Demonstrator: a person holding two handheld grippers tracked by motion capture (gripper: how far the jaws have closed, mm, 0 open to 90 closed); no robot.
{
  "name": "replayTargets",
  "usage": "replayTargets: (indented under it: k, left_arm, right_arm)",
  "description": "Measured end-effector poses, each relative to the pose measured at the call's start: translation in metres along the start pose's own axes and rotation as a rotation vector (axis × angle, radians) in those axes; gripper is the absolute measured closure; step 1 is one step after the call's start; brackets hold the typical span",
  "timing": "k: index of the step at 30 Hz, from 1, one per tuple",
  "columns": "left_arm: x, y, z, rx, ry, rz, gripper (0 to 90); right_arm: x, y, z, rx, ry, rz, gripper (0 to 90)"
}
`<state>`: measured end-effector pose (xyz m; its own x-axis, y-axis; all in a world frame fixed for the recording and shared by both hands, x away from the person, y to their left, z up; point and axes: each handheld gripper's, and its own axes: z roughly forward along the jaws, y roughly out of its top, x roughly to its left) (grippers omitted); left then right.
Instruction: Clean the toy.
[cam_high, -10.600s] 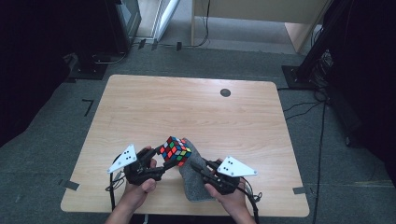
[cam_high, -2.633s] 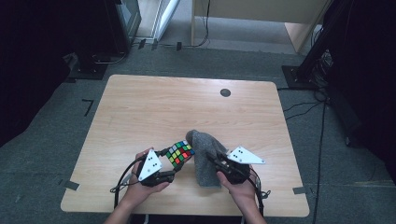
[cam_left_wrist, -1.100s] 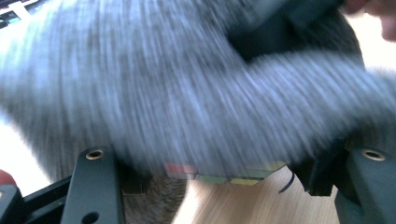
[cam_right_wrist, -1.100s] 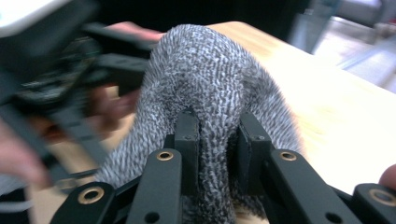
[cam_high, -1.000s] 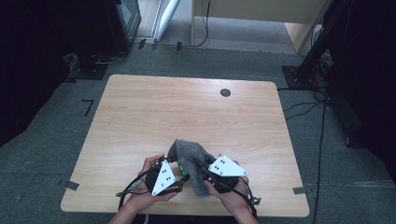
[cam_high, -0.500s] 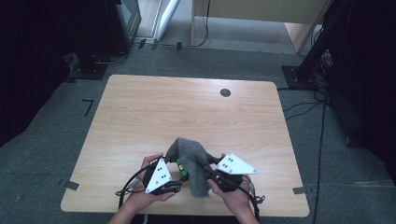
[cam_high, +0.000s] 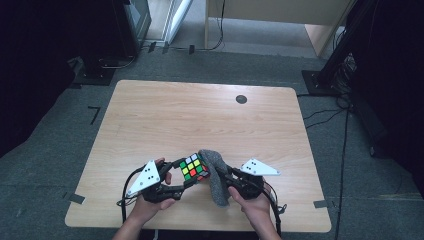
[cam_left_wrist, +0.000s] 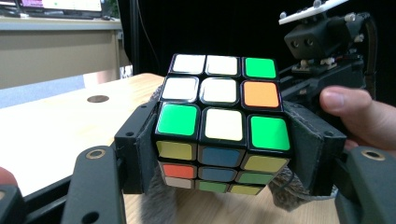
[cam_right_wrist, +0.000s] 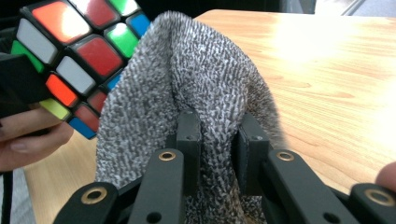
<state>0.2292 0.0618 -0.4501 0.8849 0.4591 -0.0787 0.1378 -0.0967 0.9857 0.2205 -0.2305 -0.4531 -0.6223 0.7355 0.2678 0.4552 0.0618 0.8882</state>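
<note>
A scrambled colour cube (cam_high: 193, 167) (cam_left_wrist: 220, 133) (cam_right_wrist: 74, 51) is held above the table's near edge, my left gripper (cam_high: 184, 181) (cam_left_wrist: 224, 154) shut on its two sides. A grey knitted cloth (cam_high: 216, 176) (cam_right_wrist: 187, 88) hangs bunched against the cube's right side. My right gripper (cam_high: 224, 178) (cam_right_wrist: 217, 140) is shut on a fold of that cloth. In the left gripper view the cloth (cam_left_wrist: 285, 191) shows behind and under the cube, with the right gripper's body and a thumb beyond it.
The wooden table (cam_high: 200, 115) has a round dark grommet (cam_high: 241, 99) at its far right. Cables trail from both grippers over the near edge. Dark stands and a desk stand on the floor beyond the table.
The cloth that covered the cube has slid to the cube's right side, so the coloured top face now shows. Both hands shifted slightly, the left one a little up.
</note>
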Motion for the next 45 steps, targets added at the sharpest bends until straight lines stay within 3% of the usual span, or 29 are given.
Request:
replayTargets:
  k: [2, 3, 6, 7, 8, 10, 11, 12, 13, 15, 18, 20, 23, 26, 30, 33, 36, 39, 45]
  left_arm:
    - [0.000, -0.002, 0.002, 0.016, -0.001, 0.002, 34.7]
    - [0.000, -0.002, 0.002, 0.018, -0.003, -0.002, 34.7]
    - [-0.002, -0.001, 0.004, 0.008, -0.033, -0.020, 34.7]
    - [-0.002, 0.000, 0.004, 0.006, -0.038, -0.025, 34.7]
    - [-0.002, 0.000, 0.003, 0.009, -0.033, -0.027, 34.6]
    - [0.001, 0.001, 0.000, -0.006, -0.036, -0.050, 34.6]
    - [0.006, 0.001, -0.003, -0.037, -0.046, -0.089, 34.6]
    - [0.009, 0.002, -0.006, -0.067, -0.056, -0.128, 34.6]
    - [0.013, 0.003, -0.008, -0.090, -0.054, -0.156, 34.6]
    - [0.016, 0.003, -0.010, -0.102, -0.031, -0.177, 34.7]
    - [0.020, -0.001, -0.011, -0.107, -0.031, -0.217, 34.7]
    - [0.022, -0.001, -0.011, -0.135, -0.044, -0.267, 34.6]
    - [0.024, -0.001, -0.012, -0.168, -0.069, -0.306, 34.6]
    - [0.022, -0.001, -0.011, -0.170, -0.081, -0.309, 34.7]
    - [0.022, -0.002, -0.010, -0.179, -0.093, -0.323, 34.6]
    - [0.024, -0.002, -0.011, -0.182, -0.093, -0.332, 34.7]
    - [0.024, -0.003, -0.010, -0.173, -0.105, -0.333, 34.7]
    - [0.020, -0.003, -0.006, -0.171, -0.120, -0.333, 34.6]
    - [0.023, -0.003, -0.009, -0.181, -0.106, -0.339, 34.6]
  right_arm:
    - [0.002, 0.003, -0.006, -0.065, 0.005, 0.004, 75.9]
    - [0.007, 0.007, -0.012, -0.126, 0.034, -0.005, 75.9]
    - [0.020, 0.014, -0.020, -0.195, 0.099, -0.065, 75.6]
    - [0.024, 0.015, -0.020, -0.191, 0.120, -0.081, 75.7]
    - [0.026, 0.015, -0.019, -0.182, 0.111, -0.092, 75.7]
    - [0.020, 0.012, -0.014, -0.137, 0.104, -0.056, 75.7]
    - [0.017, 0.011, -0.011, -0.108, 0.088, -0.046, 75.8]
    - [0.013, 0.007, -0.007, -0.061, 0.038, -0.037, 75.9]
    - [0.012, 0.004, -0.005, -0.050, 0.017, -0.028, 75.9]
    - [0.014, 0.002, -0.007, -0.101, 0.022, -0.020, 75.9]
    - [0.029, 0.006, -0.012, -0.176, 0.049, -0.112, 75.6]
    - [0.037, 0.006, -0.009, -0.162, 0.059, -0.154, 75.0]
    - [0.035, -0.003, 0.002, -0.101, 0.088, -0.103, 75.0]
    - [0.036, -0.013, 0.014, -0.041, 0.115, -0.088, 75.1]
    - [0.043, -0.012, 0.017, -0.032, 0.173, -0.091, 75.0]
    - [0.037, -0.008, 0.010, -0.077, 0.143, -0.080, 75.5]
    - [0.024, -0.003, 0.000, -0.142, 0.114, -0.001, 75.9]
    - [0.029, -0.005, 0.004, -0.116, 0.131, -0.034, 75.6]
    - [0.052, -0.018, 0.026, 0.009, 0.203, -0.121, 75.5]
